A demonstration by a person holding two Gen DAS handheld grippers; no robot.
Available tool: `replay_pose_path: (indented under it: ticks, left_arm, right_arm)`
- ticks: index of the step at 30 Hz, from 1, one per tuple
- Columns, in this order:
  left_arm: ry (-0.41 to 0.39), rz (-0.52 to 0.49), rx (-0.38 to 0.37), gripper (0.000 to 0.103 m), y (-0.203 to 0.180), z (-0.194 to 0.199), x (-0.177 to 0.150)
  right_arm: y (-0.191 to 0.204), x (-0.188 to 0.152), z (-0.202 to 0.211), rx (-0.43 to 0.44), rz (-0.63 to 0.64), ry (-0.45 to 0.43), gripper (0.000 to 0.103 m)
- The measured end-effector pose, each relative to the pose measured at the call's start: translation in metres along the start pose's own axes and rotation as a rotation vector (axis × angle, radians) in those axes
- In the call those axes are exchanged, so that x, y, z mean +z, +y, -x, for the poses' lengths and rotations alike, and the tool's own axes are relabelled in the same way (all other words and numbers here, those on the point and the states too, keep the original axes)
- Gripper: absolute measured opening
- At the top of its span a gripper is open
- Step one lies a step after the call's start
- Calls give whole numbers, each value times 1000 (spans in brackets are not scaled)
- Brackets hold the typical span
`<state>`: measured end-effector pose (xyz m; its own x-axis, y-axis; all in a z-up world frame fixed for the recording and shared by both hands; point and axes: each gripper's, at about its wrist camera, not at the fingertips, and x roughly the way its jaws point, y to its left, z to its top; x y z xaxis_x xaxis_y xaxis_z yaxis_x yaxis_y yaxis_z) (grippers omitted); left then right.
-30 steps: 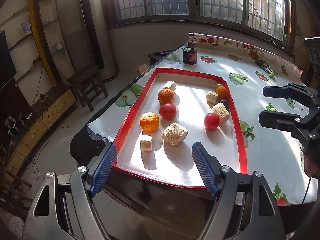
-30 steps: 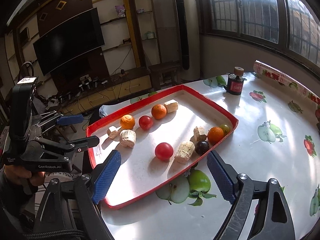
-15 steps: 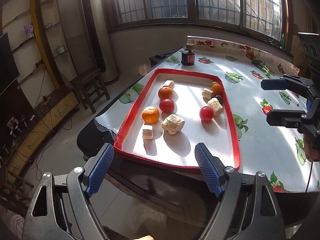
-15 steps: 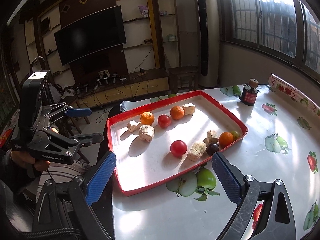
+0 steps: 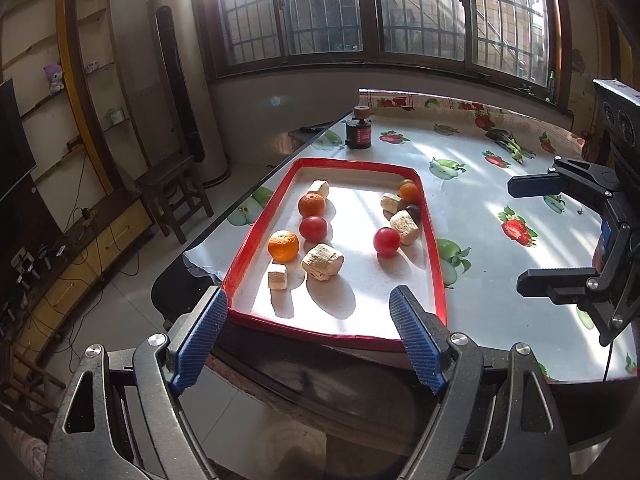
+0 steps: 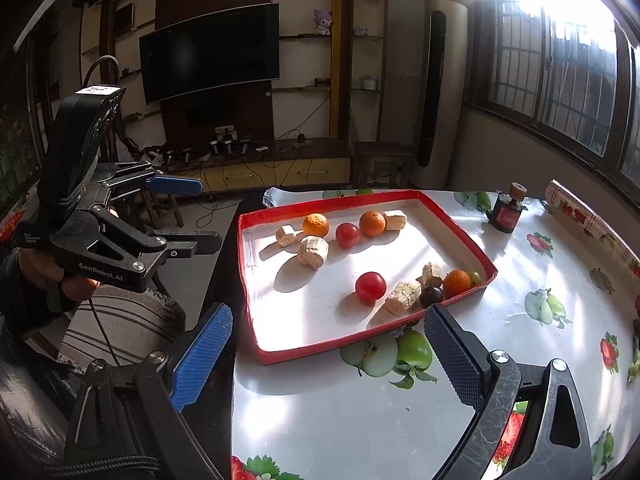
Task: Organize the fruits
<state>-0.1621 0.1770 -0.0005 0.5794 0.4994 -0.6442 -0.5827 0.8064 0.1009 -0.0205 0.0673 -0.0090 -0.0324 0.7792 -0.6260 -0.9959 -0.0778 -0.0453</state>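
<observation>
Both grippers, left (image 5: 308, 332) and right (image 6: 328, 352), fingers spread wide, nothing between. Hovering off the red tray (image 5: 256, 232) near edge. Bare surface (image 6: 360, 420) beside tray

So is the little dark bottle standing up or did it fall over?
Standing up. The little dark bottle sits upright on the table beyond the red tray, its brown cap on top.

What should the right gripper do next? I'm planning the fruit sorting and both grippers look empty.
Probably bring the right gripper forward and down toward the lone red tomato. Its fingers stand wide open with nothing between them, short of the red tray, and that tomato sits apart from the pale blocks, leaving room on both sides.
</observation>
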Motion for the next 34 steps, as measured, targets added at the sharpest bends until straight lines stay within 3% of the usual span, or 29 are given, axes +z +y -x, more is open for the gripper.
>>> replay_pose_path:
  ticks: [34]
  left_arm:
    - [-33, -3, 23, 84, -1, 11, -1]
  right_arm:
    - [14, -4, -1, -7, 42, 10, 99]
